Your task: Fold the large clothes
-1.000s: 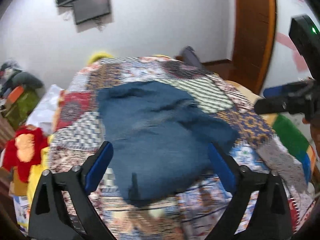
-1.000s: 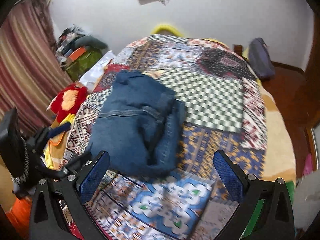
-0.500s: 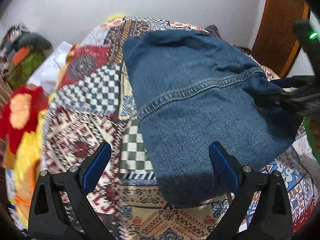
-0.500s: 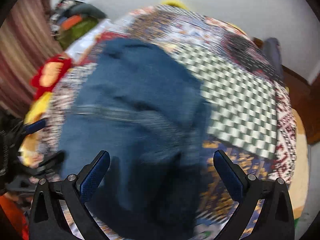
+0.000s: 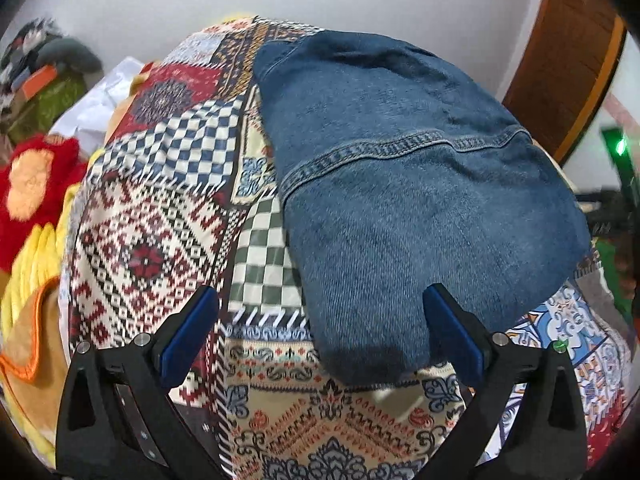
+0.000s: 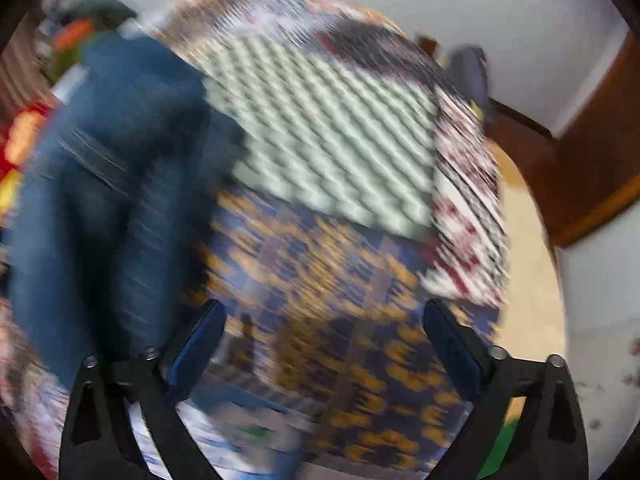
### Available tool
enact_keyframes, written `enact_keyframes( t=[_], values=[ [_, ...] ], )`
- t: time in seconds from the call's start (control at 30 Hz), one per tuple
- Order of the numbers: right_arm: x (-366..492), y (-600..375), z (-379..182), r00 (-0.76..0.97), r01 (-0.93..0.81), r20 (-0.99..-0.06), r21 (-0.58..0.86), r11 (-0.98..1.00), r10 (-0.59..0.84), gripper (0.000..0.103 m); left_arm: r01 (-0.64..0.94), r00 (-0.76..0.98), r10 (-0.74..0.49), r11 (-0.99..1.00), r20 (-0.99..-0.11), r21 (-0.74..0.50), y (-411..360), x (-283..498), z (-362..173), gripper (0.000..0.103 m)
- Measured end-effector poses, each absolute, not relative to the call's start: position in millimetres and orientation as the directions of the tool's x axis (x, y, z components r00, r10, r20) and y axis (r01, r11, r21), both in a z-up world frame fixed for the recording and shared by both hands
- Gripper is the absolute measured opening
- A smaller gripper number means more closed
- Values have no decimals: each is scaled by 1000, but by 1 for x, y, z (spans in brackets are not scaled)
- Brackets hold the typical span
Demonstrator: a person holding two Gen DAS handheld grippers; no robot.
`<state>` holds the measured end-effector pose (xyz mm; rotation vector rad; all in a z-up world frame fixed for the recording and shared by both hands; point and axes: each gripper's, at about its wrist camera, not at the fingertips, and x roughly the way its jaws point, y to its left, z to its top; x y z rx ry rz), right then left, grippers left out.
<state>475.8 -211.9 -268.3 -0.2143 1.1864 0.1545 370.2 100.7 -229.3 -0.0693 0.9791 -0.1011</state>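
Observation:
Folded blue jeans [image 5: 400, 184] lie on a patchwork bedspread [image 5: 160, 216]. My left gripper [image 5: 320, 332] is open and empty, low over the bed, with the near end of the jeans between its fingers; the right fingertip [image 5: 448, 320] is at the denim's edge. In the blurred right wrist view the jeans [image 6: 104, 184] lie to the left. My right gripper [image 6: 324, 340] is open and empty over the blue and orange patch [image 6: 320, 280], to the right of the jeans.
A red and yellow plush toy [image 5: 32, 184] and a pile of clothes [image 5: 44, 76] lie left of the bed. A wooden door [image 5: 560, 76] stands at the right. A grey bag [image 6: 468, 76] sits beyond the bed's far right corner.
The left gripper came down close over the jeans and now holds steady. The right gripper swung away to the right of the jeans and is moving fast, blurring its view.

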Motion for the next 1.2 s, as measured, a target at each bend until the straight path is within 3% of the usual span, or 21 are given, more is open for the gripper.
enact_keyframes(
  t=[0.03,0.17,0.3,0.5,0.6,0.9,1.07,1.2],
  values=[
    [473,-219,-271,334,-232,-942,-39,972,42,82,46,551,-120,992,-826,-113,102,369,-229,103],
    [462,-231,-247,358,-238,-923,57,970,142,82,32,565,-66,998,-822,-58,99,366,-219,103],
    [465,-229,-210,412,-243,-884,128,961,222,82,38,608,14,998,-794,46,92,368,-199,103],
    [476,-185,-166,471,-345,-832,133,929,294,83,48,687,18,996,-727,70,93,380,-161,103],
    [489,-159,-157,472,-399,-810,156,904,348,90,49,714,24,995,-700,85,94,395,-149,103],
    [556,-88,-184,384,-478,-851,149,866,358,90,76,698,10,993,-716,88,89,471,-156,103],
    [601,-86,-216,309,-402,-875,236,885,373,90,91,640,-42,996,-767,22,88,526,-181,103],
    [623,-94,-236,276,-376,-872,288,881,404,91,33,605,28,998,-796,60,91,564,-204,103]
  ],
)
